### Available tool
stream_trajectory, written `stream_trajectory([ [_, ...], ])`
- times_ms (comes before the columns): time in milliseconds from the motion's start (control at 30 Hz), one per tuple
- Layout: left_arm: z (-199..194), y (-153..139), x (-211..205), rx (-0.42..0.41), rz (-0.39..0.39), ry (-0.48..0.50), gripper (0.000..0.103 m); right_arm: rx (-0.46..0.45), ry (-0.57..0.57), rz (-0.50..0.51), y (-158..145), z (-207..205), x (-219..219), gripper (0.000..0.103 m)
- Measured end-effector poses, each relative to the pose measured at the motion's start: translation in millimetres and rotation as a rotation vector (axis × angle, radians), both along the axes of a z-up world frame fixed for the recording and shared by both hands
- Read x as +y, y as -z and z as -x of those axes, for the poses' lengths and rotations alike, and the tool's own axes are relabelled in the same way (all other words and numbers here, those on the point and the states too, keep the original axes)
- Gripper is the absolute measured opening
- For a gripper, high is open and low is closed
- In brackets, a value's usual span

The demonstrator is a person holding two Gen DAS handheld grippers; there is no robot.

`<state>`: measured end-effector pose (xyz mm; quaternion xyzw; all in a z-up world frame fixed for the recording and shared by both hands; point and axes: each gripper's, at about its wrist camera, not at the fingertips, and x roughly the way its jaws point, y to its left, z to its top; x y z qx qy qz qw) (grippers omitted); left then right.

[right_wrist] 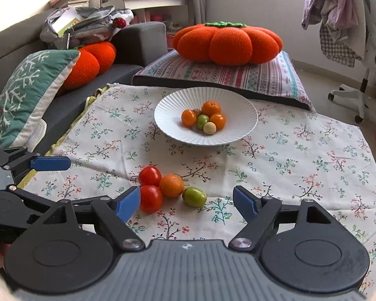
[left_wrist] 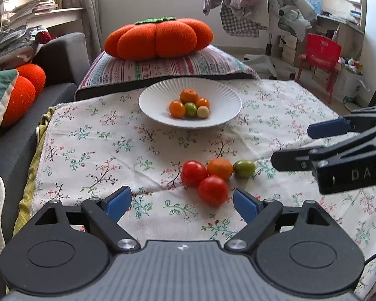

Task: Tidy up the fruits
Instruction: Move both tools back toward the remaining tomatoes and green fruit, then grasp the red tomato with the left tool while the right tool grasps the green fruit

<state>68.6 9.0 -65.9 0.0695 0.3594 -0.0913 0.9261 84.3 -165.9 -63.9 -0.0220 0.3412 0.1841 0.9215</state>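
Far left, a grey sofa (right_wrist: 137, 40) carries a green patterned cushion (right_wrist: 25, 92) and an orange plush pumpkin (right_wrist: 87, 62). The surface is covered by a floral cloth (left_wrist: 100, 145).

Left gripper (left_wrist: 181, 204): jaws apart, blue pads clear of everything, nothing between them. It hangs over the near edge of the cloth, and the nearest red tomato (left_wrist: 212, 193) lies just beyond its right pad.

Loose fruit, centre near: a second red tomato (left_wrist: 193, 173), an orange fruit (left_wrist: 220, 168) and a green fruit (left_wrist: 244, 168) sit in a tight cluster with the first, touching or nearly so.

Centre far: a white ribbed plate (left_wrist: 158, 105) holds five small fruits (left_wrist: 190, 104), orange, green and pale yellow, bunched together. Behind it a large plush pumpkin (left_wrist: 159, 37) rests on a striped cushion (left_wrist: 163, 67).

Right gripper (right_wrist: 186, 203): jaws apart, empty, with its left pad just beside the nearest tomato; contact cannot be determined.
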Motion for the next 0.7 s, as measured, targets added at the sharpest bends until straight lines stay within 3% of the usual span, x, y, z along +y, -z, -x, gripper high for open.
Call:
stream_trajectory([
  [367,-16,21,-3,0.041,-0.016,0.005,0.074,0.036,0.025,0.032,15,-14,2,0.079],
  [700,-25,30,-10,0.011,-0.014,0.062,0.074,0.065,0.051,0.040,25,-28,0,0.079],
])
